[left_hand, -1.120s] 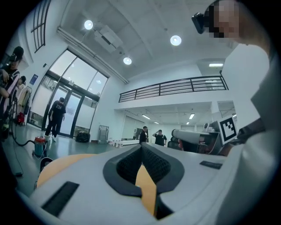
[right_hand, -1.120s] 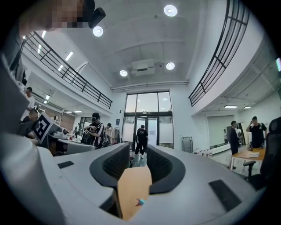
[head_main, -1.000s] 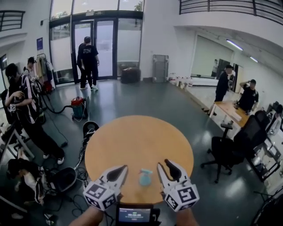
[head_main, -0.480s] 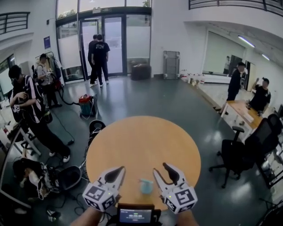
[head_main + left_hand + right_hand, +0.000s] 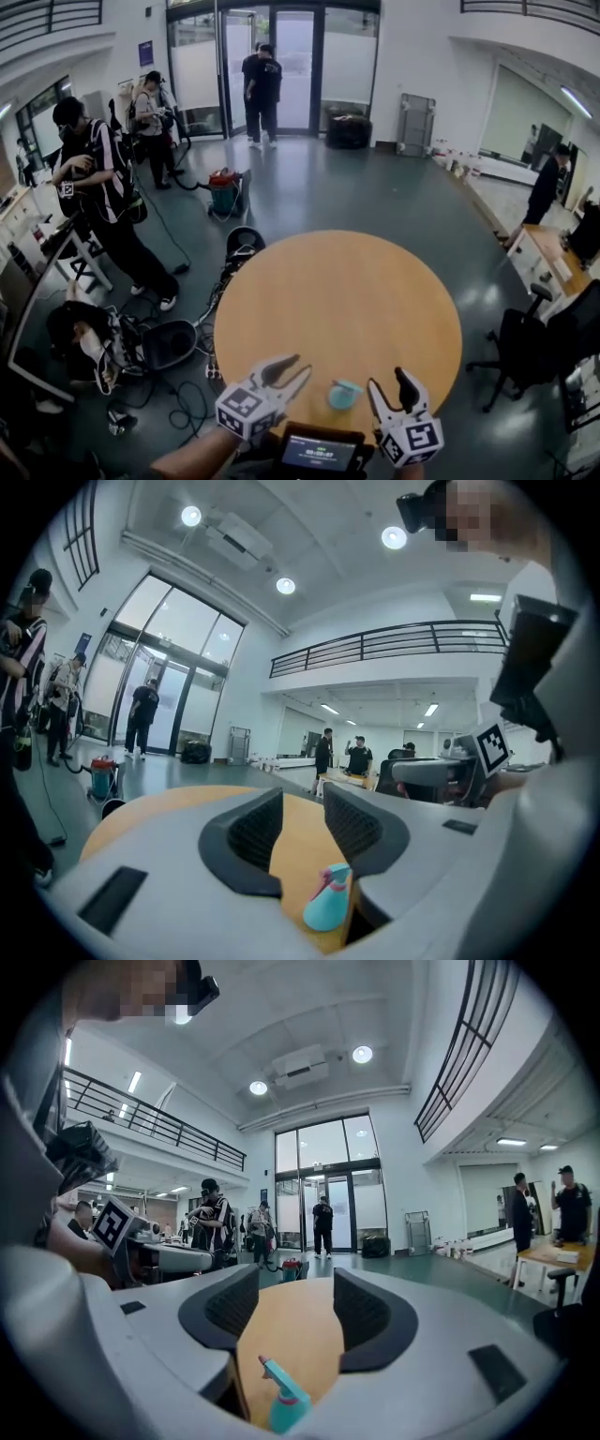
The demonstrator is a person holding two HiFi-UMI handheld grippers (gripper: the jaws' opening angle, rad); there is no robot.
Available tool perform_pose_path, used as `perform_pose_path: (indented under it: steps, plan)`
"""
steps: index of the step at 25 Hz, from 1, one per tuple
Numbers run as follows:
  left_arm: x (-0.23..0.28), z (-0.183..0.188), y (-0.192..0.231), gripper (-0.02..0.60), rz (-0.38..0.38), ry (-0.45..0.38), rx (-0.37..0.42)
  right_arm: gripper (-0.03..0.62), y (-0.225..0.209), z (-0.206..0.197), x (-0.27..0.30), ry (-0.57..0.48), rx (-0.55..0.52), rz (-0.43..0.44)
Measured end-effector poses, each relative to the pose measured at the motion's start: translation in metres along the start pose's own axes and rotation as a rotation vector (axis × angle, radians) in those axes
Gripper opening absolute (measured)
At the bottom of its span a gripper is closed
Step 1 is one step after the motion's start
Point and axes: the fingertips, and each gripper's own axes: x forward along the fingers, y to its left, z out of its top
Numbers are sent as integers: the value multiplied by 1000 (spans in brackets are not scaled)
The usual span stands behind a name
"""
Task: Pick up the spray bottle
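Head view: bottle (image 5: 344,394) on bench (image 5: 337,281) between left gripper (image 5: 302,366) and right gripper (image 5: 389,380); jaws apart, just opened, empty. Risk: a closing jaw tips it.

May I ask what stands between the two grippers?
Head view: only the spray bottle, between left gripper and right gripper; both jaws, just opened wider, hold nothing.

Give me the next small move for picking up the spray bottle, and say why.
Probably ease the right gripper leftward: the spray bottle stands on the table just left of its jaws, which have just been opening and do not yet enclose it.
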Motion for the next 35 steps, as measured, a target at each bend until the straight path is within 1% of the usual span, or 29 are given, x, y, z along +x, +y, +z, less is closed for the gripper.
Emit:
perform_pose_path:
  steps: [2,4,7,10,11,13,14,16,19,23,25,27,28,30,32,35]
  plan:
    - [-4,-19,9,178,-1,22,-2,256,7,-14,5,-4,3,5]
    - [-11,-38,14,195,-1,49,-17,278,15,-29,6,16,8,11]
    - [-21,-61,14,221,-11,112,-50,316,25,-52,1,90,27,8]
    - [-15,-77,24,232,-21,169,-79,348,23,-69,12,142,58,8]
    - [-13,-84,27,244,-24,188,-84,351,22,-76,14,157,74,0]
    - [-12,-101,26,261,-32,215,-91,354,23,-98,14,196,97,-8]
    - [-12,-111,23,261,-41,226,-95,386,24,-112,12,221,99,-7]
    - [-9,-131,15,284,-64,262,-96,422,26,-138,8,270,100,-3]
    - [-3,-161,12,310,-81,332,-95,436,28,-167,7,318,127,-1]
    - [3,-191,15,311,-80,385,-91,436,32,-195,13,339,155,11]
    - [4,-202,16,311,-75,404,-78,451,35,-205,17,349,166,14]
    - [6,-210,18,311,-69,416,-73,451,35,-211,23,350,165,10]
    - [6,-214,20,311,-64,419,-80,451,35,-213,26,350,164,6]
    - [7,-222,28,311,-44,421,-105,480,34,-221,33,356,167,1]
    - [7,-232,37,311,-18,428,-122,483,35,-230,39,367,170,-1]
    - [12,-243,45,311,0,439,-122,483,33,-240,48,370,166,-14]
